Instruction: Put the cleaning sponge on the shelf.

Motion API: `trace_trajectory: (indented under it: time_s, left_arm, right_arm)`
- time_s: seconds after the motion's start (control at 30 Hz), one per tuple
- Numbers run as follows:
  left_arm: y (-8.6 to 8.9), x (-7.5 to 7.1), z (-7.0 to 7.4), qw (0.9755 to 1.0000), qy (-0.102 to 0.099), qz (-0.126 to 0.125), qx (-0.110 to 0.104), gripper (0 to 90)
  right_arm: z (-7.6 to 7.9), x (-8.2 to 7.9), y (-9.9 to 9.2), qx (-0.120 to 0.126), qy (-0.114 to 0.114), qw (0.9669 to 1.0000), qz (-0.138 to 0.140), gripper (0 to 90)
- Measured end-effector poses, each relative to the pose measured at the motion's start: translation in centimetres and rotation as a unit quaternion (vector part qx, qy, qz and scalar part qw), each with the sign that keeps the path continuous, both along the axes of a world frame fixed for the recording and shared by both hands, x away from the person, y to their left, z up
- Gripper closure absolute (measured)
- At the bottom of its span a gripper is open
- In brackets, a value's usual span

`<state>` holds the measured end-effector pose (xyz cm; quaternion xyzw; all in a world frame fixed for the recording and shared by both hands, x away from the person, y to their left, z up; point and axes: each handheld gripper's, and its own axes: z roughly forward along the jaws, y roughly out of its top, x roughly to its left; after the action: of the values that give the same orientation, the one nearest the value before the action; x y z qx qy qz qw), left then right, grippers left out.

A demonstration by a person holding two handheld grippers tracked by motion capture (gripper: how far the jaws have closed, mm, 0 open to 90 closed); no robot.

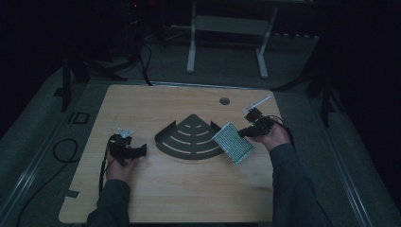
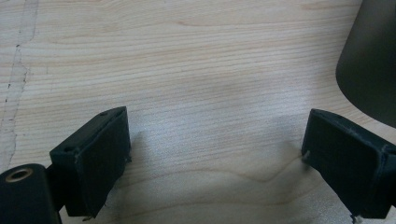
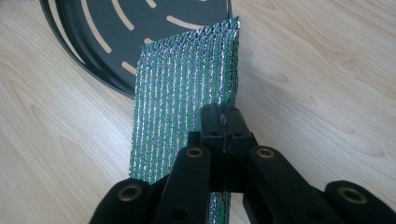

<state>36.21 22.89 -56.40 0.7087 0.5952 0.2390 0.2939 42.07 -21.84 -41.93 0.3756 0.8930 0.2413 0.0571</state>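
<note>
Both grippers are matte black. The left gripper (image 2: 215,158) has blocky, square-ended fingers (image 2: 93,161), with a brass-ringed hole behind one. The right gripper (image 3: 224,123) shows four brass-ringed pivots behind its fingers. The person wears dark grey sleeves (image 1: 116,201).

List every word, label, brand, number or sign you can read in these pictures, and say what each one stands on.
None can be read.
Green-and-silver shimmering scouring pad clamped in the right gripper: ribbed weave, no print.
Dark metal fan-shaped slotted corner shelf: curved slots, no marking.
Light wooden table: bare grain.
Open left gripper: no label.
</note>
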Motion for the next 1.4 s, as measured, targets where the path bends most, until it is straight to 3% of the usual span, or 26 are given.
trace_trajectory:
  time_s: [0.6, 1.4]
  left_arm:
    - [0.0, 0.0, 0.0, 1.0, 0.001, 0.0, 0.001, 8.3]
    - [0.0, 0.0, 0.0, 1.0, 0.002, 0.0, 0.002, 8.1]
  right_arm:
    - [1.0, 1.5, 1.1, 0.008, -0.009, 0.9999, 0.011, 89.9]
    - [1.1, 3.1, 2.4, 0.021, -0.017, 0.9995, 0.019, 89.8]
